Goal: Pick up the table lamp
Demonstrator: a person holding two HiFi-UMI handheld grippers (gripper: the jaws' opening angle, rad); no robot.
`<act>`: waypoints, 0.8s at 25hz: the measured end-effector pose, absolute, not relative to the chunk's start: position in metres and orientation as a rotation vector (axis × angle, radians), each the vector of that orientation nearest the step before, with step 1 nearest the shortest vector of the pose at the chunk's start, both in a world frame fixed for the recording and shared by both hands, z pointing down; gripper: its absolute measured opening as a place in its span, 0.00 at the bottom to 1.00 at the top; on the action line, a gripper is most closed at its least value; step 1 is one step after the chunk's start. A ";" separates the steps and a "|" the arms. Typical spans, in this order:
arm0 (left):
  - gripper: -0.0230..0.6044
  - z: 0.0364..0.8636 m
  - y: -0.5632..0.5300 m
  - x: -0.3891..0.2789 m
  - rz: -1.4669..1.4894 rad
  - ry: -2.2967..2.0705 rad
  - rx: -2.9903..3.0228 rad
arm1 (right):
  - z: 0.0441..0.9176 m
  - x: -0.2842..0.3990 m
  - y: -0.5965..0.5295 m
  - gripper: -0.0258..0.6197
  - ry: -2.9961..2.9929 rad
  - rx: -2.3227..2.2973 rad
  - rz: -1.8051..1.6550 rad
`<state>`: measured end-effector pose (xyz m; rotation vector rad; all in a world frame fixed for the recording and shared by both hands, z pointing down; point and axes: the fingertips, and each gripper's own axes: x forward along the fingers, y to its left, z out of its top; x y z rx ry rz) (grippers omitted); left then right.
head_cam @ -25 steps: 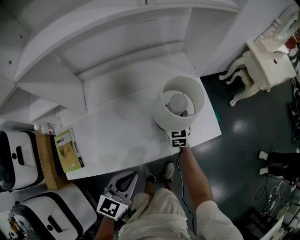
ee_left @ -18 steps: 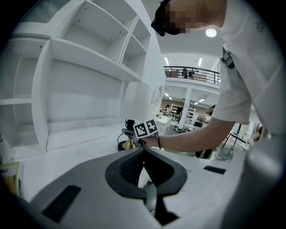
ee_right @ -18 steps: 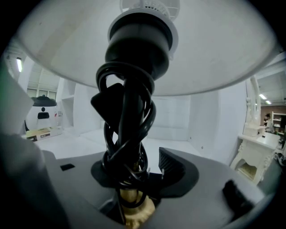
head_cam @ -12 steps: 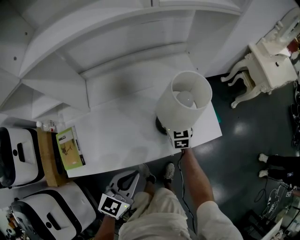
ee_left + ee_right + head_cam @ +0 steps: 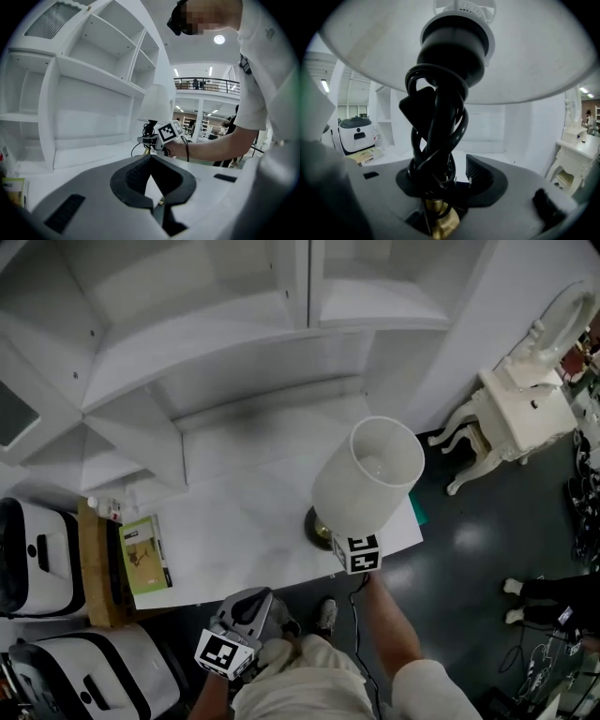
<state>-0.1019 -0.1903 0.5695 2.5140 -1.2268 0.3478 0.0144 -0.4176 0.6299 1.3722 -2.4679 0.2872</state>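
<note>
The right gripper (image 5: 443, 180) had just been closing its jaws and clamped the cord-wrapped brass stem (image 5: 439, 224) of the white-shaded table lamp (image 5: 367, 479), its long axis rising between them. The left gripper (image 5: 150, 160), jaws together and empty, hung farther away.

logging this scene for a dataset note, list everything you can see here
table lamp: 1, white shade, brass stem wound with black cord, tilted at the table's near right corner
table: 1, white, centre
shelf unit: 1, white, behind the table
booklet: 1, green and yellow, at the table's left end
side table: 1, white with carved legs, right of the table
machines: 2, white and black, lower left
left gripper: 1, grey, off the table's near edge, jaws together, nothing between them
right gripper: 1, grey, under the shade, jaws have just been closing, clamped on the lamp's cord-wrapped stem
</note>
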 end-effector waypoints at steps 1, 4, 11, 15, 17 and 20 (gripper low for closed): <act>0.05 0.565 -0.194 -0.102 0.338 -1.238 2.521 | 0.621 0.016 -0.417 0.34 -2.472 1.373 0.293; 0.05 0.546 -0.199 -0.104 0.288 -1.275 2.533 | 0.594 0.020 -0.410 0.34 -2.482 1.370 0.280; 0.05 0.513 -0.204 -0.103 0.173 -1.328 2.541 | 0.541 0.026 -0.383 0.34 -2.525 1.368 0.270; 0.05 0.503 -0.202 -0.099 0.158 -1.337 2.559 | 0.521 0.031 -0.367 0.34 -2.535 1.364 0.271; 0.05 0.500 -0.202 -0.096 0.153 -1.338 2.566 | 0.514 0.034 -0.361 0.34 -2.541 1.360 0.256; 0.05 0.499 -0.200 -0.091 0.157 -1.349 2.559 | 0.508 0.041 -0.351 0.34 -2.543 1.353 0.239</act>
